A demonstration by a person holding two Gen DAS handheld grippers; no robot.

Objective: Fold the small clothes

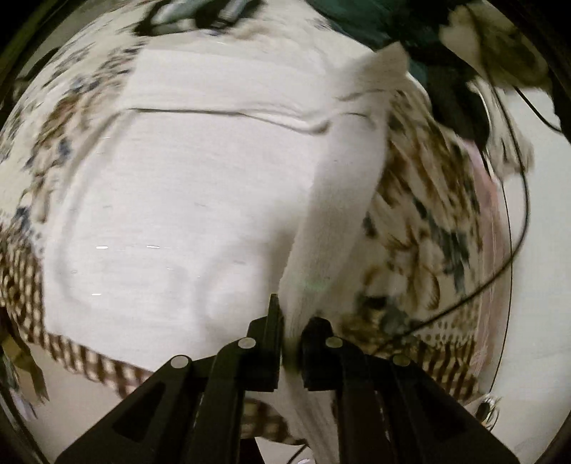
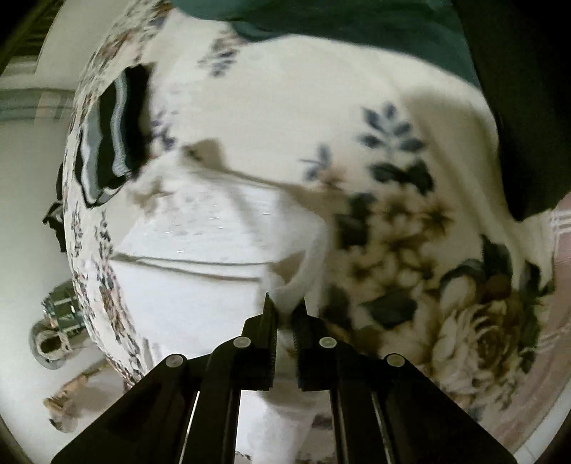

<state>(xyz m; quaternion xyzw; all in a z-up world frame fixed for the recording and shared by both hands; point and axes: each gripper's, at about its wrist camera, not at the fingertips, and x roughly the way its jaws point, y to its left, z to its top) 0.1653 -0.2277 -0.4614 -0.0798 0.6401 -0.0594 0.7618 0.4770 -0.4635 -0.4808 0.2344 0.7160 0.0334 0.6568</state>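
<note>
A white garment (image 1: pixel 185 200) lies spread on a floral tablecloth (image 1: pixel 421 221), with a fold line across its upper part. My left gripper (image 1: pixel 291 321) is shut on a raised fold of the white garment's right edge, which runs up from the fingers. In the right wrist view the same white garment (image 2: pixel 200 285) lies left of centre, and my right gripper (image 2: pixel 287 314) is shut on a lifted strip of its edge. Both views are motion-blurred.
A black and grey striped garment (image 2: pixel 110 139) lies at the far left of the floral tablecloth (image 2: pixel 410 228). A dark teal cloth (image 2: pixel 357 25) lies along the far edge. Black cables (image 1: pixel 514 221) trail at the right. A metal object (image 2: pixel 57 321) stands on the floor at left.
</note>
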